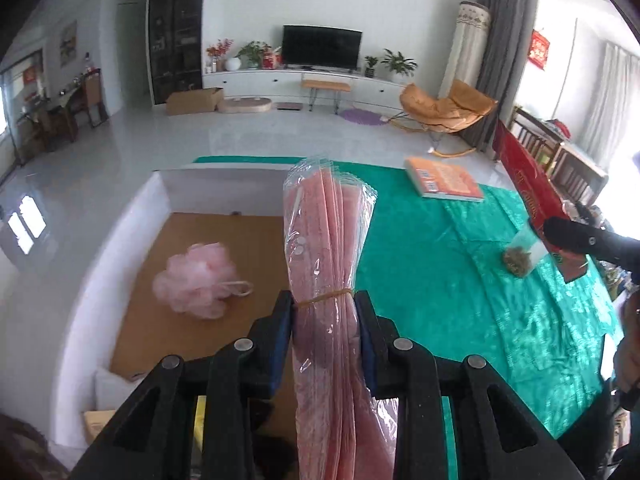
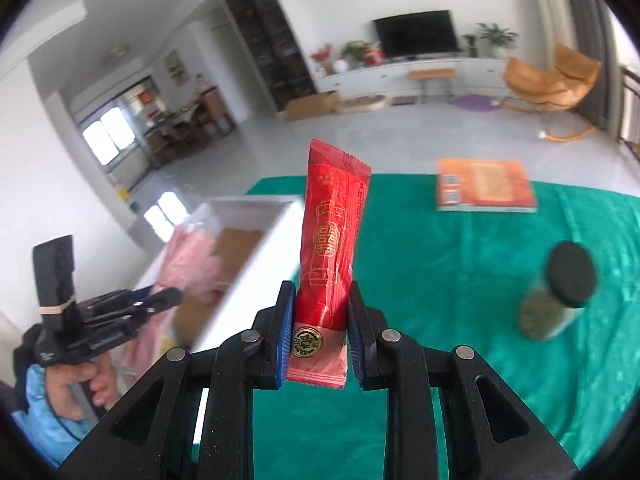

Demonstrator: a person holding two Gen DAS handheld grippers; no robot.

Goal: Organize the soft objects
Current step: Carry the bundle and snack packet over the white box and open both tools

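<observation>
- Left gripper (image 1: 324, 312): jaws clamped on a pink bundle (image 1: 326, 248) of plastic-wrapped sheets bound by a rubber band, held clear above the white box (image 1: 120, 240).
- Right gripper (image 2: 318, 320): jaws clamped on a red packet (image 2: 330, 248), held upright above the green cloth (image 2: 460, 280).
- Step in hand, as judged: carrying 2 soft items toward the box; the next move calls for lowering each inside before release.
- The box already holds 1 pink bath sponge (image 1: 196, 280), leaving bare floor beside it.
- An orange book (image 1: 444, 180) and a dark-lidded jar (image 2: 556, 292) lie on the cloth, well apart from the box; neither seems to block the way.
</observation>
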